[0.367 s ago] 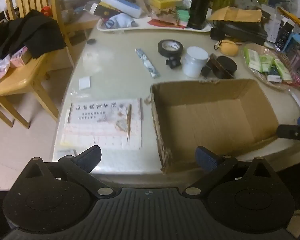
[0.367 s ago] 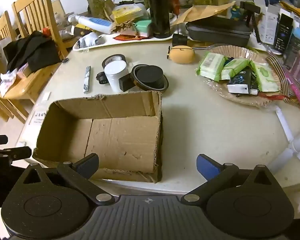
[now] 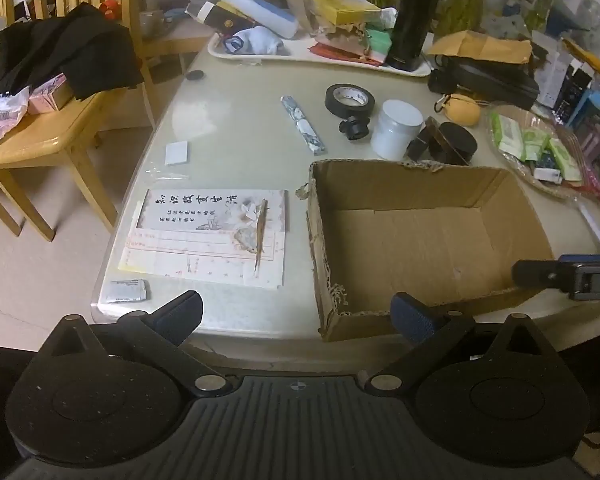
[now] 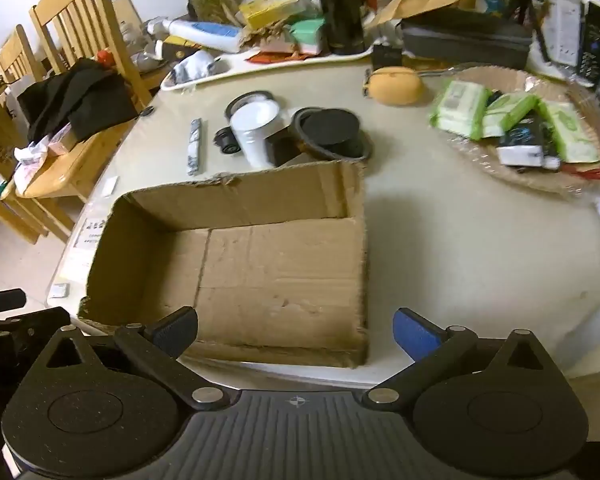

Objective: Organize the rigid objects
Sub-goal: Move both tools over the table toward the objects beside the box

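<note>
So far both the left tongs [image 3: 296,314] and right tongs [image 4: 296,330] gape wide and empty, while the white jar [image 4: 256,128] stands upright beyond the box [image 4: 236,200], probably nearer the right.

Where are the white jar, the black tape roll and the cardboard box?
white jar [image 3: 397,130], left wrist view, on its side wall.
black tape roll [image 3: 349,98], left wrist view, on its top face.
cardboard box [image 4: 236,198], right wrist view, on its far inner wall.
</note>
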Tool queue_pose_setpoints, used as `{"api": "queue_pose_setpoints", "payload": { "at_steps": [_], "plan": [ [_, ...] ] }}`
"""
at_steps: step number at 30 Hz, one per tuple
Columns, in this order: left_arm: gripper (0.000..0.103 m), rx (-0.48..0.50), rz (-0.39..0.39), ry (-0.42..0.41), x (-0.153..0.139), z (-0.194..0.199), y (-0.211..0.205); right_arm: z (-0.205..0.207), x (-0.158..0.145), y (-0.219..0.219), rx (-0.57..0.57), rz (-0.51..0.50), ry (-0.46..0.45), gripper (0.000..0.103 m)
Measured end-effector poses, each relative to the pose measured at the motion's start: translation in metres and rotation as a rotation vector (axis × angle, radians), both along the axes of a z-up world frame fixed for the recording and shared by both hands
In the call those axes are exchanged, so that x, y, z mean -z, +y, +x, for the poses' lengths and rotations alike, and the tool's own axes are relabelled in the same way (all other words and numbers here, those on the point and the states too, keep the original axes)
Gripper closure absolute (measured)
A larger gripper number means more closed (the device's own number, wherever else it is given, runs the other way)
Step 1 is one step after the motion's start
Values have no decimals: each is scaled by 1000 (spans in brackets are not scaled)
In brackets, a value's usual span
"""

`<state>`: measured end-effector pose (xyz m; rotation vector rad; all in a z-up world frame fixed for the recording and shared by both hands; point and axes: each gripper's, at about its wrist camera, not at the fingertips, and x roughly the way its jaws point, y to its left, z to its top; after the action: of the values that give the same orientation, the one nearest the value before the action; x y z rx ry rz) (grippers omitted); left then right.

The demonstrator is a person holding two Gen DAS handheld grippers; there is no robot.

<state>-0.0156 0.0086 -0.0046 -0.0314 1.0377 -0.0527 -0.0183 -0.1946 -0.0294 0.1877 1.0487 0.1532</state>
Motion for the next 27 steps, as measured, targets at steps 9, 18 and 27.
{"api": "queue_pose_setpoints", "payload": {
  "at_steps": [9,18,27],
  "plan": [
    [1,-40,-21,-6,3,-2,12,-4,0,17,-49,9,0,0],
    [1,-32,-25,-19,3,-4,9,-15,-6,21,-21,-46,-43,0],
    [1,-29,-51,-38,-3,-11,11,-32,-23,29,-14,-105,-116,0]
  ]
}}
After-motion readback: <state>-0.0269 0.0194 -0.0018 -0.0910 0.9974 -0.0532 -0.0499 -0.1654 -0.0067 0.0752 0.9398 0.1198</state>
